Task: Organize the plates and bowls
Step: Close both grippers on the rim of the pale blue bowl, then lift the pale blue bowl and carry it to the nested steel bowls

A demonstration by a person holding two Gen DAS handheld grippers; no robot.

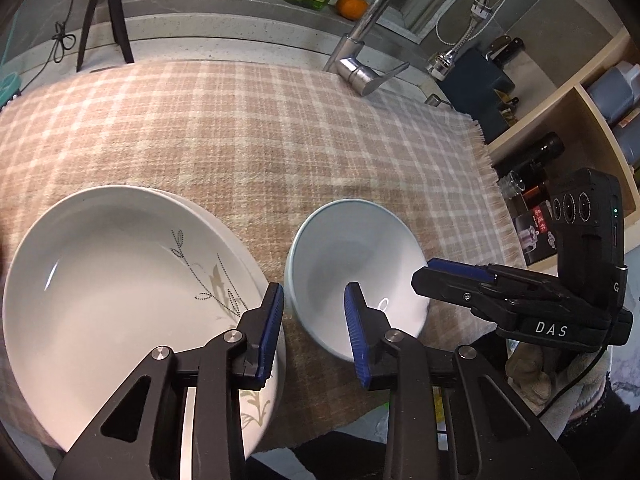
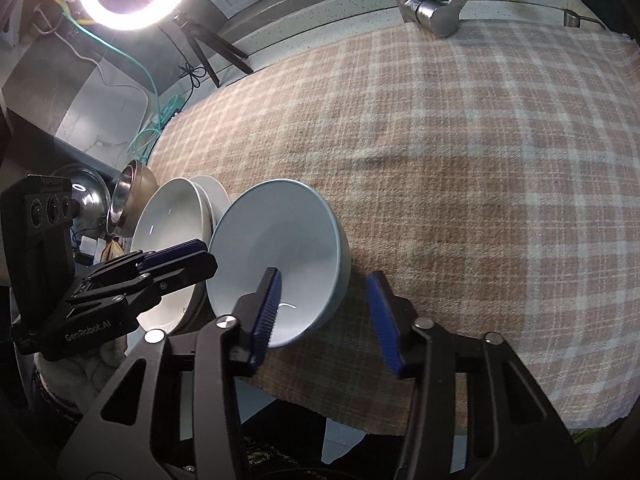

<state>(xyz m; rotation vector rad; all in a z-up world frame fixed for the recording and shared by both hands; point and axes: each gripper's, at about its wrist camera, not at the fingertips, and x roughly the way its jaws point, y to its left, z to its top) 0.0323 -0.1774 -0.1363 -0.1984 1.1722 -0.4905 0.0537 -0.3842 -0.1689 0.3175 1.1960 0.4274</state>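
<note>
Checked beige-and-white cloth (image 1: 248, 132) covers the counter, and on its near edge sits a pale blue-white ceramic bowl (image 1: 356, 264) just beside a wide white plate with a leaf motif (image 1: 120, 272). The left gripper (image 1: 314, 320) straddles the bowl's left rim, one blue pad outside and one inside, jaws partly spread with no visible pinch. The right gripper (image 2: 326, 312) straddles the opposite rim likewise, its outer pad standing clear of the wall. A chrome faucet (image 1: 372, 48) rises behind.
</note>
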